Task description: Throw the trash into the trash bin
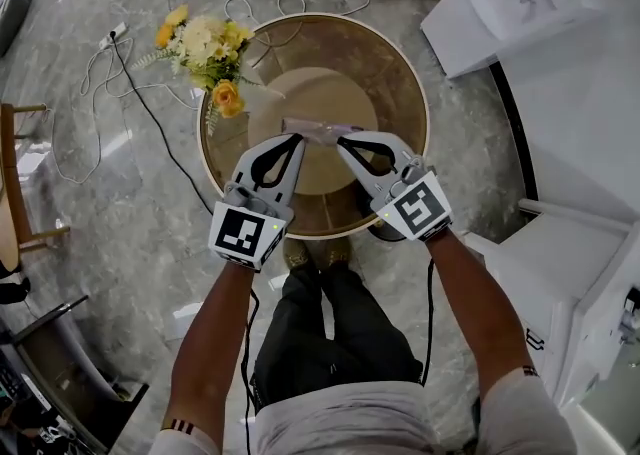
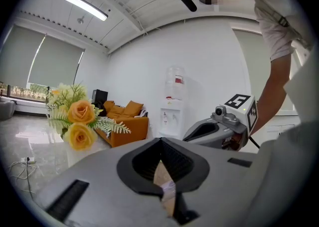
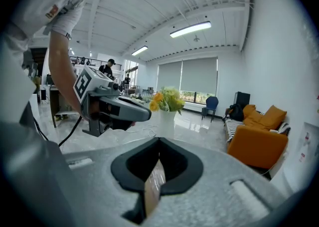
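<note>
Each end of a crumpled clear plastic wrapper (image 1: 322,129) is pinched: left gripper (image 1: 297,141) clamped on one, right gripper (image 1: 343,144) on the other. Over round glass-topped surface (image 1: 390,73).

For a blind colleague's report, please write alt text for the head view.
Seen from above, the left gripper and right gripper each pinch one end of a thin piece of trash over a round glass table. Yellow flowers stand at the table's edge.

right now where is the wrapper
The wrapper is mid-frame in the head view, pinched between the left gripper and right gripper over the round table, right of the flowers.
</note>
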A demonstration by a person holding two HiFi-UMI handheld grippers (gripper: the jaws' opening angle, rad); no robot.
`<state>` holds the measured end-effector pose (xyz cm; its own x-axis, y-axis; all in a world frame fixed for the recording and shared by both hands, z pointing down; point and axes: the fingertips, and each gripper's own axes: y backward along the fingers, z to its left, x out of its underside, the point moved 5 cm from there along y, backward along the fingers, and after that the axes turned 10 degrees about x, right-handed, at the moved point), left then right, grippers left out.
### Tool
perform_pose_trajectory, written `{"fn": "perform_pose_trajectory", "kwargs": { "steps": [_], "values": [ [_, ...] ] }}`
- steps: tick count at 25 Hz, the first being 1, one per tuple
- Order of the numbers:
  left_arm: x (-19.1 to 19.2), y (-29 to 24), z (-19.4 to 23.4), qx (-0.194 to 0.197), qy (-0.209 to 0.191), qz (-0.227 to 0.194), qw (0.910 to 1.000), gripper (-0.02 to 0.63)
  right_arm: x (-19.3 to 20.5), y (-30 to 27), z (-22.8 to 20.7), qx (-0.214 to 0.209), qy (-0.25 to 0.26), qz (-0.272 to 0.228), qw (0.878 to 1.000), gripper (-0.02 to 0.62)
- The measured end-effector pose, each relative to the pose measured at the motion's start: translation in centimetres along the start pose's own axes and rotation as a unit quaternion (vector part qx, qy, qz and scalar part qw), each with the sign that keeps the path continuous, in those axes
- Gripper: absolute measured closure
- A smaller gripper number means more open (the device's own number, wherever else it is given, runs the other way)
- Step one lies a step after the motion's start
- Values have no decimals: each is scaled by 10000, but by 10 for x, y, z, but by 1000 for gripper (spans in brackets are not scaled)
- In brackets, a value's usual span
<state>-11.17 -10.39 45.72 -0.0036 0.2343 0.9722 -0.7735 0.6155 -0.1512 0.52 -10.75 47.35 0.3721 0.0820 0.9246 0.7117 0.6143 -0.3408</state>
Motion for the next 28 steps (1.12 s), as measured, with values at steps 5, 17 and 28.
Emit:
{"fn": "perform_pose_trajectory", "kwargs": {
  "steps": [5, 17, 28],
  "values": [
    [15, -6, 8, 21, 20, 62, 10000, 606, 23, -18, 0, -114, 196, 279, 9994, 568],
    [38, -13, 26, 77, 177, 184, 9996, 606, 85, -56, -3, -577, 291, 1250, 9901, 426],
    [42, -14, 35, 93, 246, 196, 9995, 606, 130, -88, 5, -1395, 875, 2223, 9610, 290]
  ]
}}
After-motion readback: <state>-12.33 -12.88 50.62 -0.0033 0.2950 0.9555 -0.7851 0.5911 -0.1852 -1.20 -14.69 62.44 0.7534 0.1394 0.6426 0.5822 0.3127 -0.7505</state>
